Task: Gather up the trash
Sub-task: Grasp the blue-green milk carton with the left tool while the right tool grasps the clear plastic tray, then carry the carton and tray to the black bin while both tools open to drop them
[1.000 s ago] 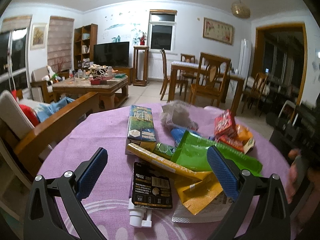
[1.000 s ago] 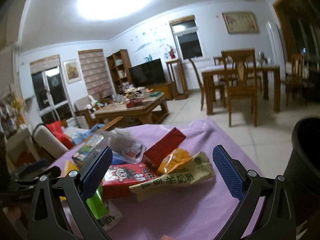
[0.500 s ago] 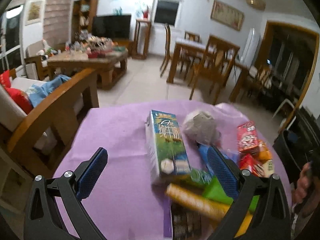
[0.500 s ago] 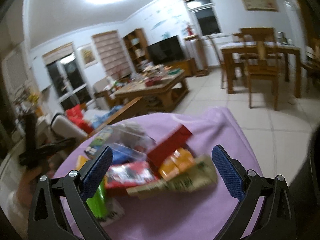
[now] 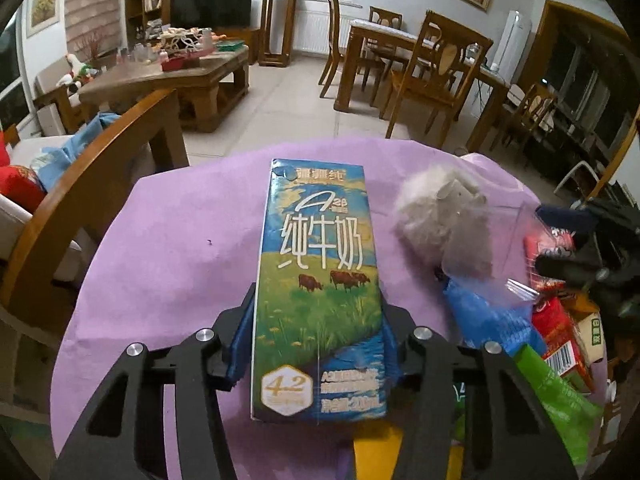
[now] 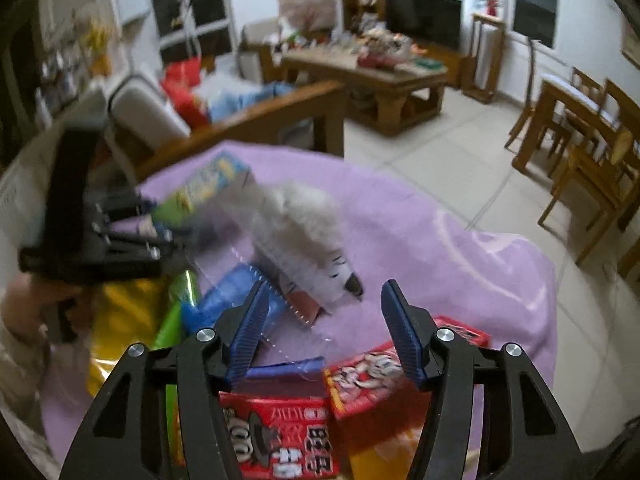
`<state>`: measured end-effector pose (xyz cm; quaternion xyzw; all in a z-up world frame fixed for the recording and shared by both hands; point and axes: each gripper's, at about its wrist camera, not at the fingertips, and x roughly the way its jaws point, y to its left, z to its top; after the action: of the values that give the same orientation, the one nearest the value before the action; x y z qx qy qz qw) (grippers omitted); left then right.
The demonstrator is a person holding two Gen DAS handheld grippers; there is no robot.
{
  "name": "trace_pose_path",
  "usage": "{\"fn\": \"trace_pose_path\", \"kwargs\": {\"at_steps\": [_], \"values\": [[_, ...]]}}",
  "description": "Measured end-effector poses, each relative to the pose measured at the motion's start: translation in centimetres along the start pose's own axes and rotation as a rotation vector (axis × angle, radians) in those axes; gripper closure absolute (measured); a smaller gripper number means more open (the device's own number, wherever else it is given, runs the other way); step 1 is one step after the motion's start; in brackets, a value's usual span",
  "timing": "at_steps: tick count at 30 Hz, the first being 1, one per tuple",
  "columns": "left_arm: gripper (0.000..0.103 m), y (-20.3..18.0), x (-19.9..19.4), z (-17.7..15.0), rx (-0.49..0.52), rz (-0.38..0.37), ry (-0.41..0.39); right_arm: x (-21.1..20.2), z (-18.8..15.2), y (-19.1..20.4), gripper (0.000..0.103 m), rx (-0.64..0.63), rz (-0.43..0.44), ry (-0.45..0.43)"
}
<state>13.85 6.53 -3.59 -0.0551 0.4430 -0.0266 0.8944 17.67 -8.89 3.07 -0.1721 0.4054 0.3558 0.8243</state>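
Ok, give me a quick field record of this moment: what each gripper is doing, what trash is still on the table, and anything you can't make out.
left gripper: shut on the milk carton, pads on its two long sides
right gripper: open, empty, over the clear plastic wrapper
surface: purple tablecloth
trash left: crumpled tissue wad, blue packet, red snack packs, green pouch
unclear: whether the carton is lifted or resting on the cloth; right view is motion-blurred
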Motion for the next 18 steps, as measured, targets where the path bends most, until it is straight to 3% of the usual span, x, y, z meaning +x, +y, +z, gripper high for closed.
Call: {"fn": "trace_pose_path", "kwargs": {"at_steps": [1, 4, 9, 18], "values": [[0.053, 0.2, -0.2, -0.1, -0.014, -0.011, -0.011, 0.7, 0.2, 0.5, 0.066, -0.016, -0.031, 0.018], [0.053, 0.6, -0.8, -0.7, -0.045, -0.042, -0.043, 1.7, 0.4, 1.0, 0.089, 0.002, -0.038, 0.012], [0.054, 1.1, -2.3, -1.0, -0.081, -0.065, -0.097, 0.2, -0.1, 0.3, 0.098, 0.089, 0.049, -0.066], [0.054, 0.1, -10.1, -2.4, -0.080, -0.126, -0.282, -11.3, -4.0, -1.6, 0.099, 0.224, 0.192, -0.347]]}}
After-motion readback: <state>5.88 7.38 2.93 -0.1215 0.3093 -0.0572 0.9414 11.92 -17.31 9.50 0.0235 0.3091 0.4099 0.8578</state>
